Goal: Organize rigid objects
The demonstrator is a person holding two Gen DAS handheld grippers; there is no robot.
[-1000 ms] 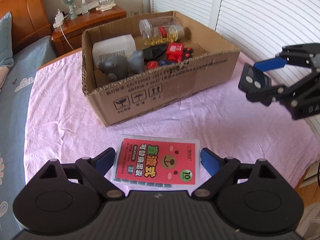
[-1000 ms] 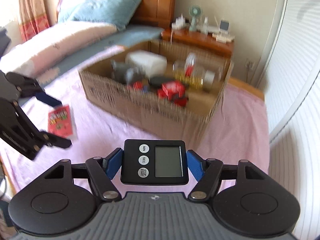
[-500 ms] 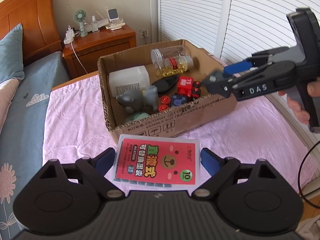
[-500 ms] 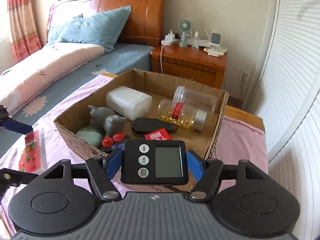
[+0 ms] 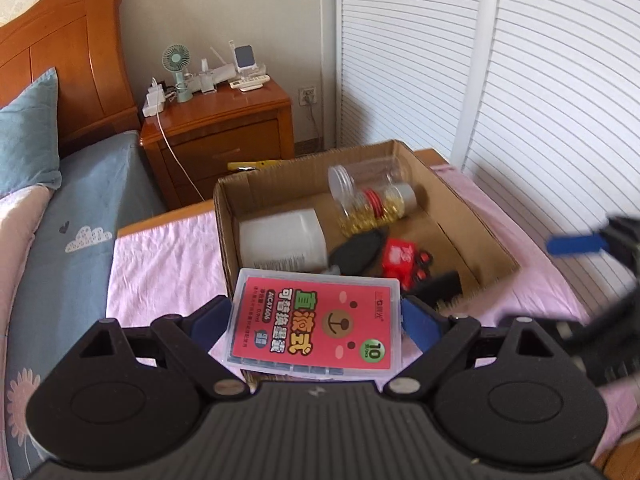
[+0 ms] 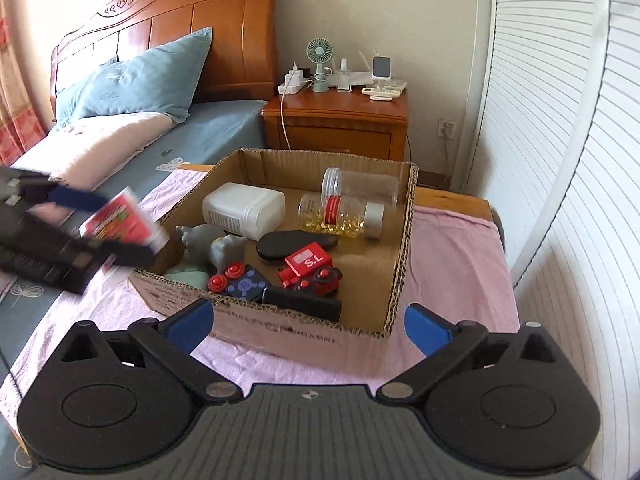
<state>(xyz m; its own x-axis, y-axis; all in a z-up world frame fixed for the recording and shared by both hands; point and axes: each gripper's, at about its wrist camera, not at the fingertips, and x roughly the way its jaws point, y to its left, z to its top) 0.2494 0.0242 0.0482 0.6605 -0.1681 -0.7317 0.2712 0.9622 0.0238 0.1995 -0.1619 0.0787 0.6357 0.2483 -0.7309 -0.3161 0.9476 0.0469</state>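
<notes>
Plastic case (image 5: 316, 324) with a red label sits clamped flat between the blue pads of the left gripper (image 5: 316, 320), nearest the left wrist camera and poised just over the near wall of the cardboard box (image 6: 400, 280). It looks light and stiff, with smooth clear sides that could slip, so the hold across its two long edges seems the sound one (a pinch on the lid might pop it). The right gripper (image 6: 308, 320) is opening, its jaws spread wide with nothing between them, just short of the box's near wall. Directly beyond it, inside the box, a black timer (image 6: 302, 304) lies against that wall. Farther in lie a red toy train (image 6: 310, 268), a game controller (image 6: 240, 284), a grey toy animal (image 6: 216, 246) and a white bottle (image 6: 244, 210). At the far right lie two clear jars (image 6: 348, 204). Beyond the box stands a wooden nightstand (image 6: 340, 124).
</notes>
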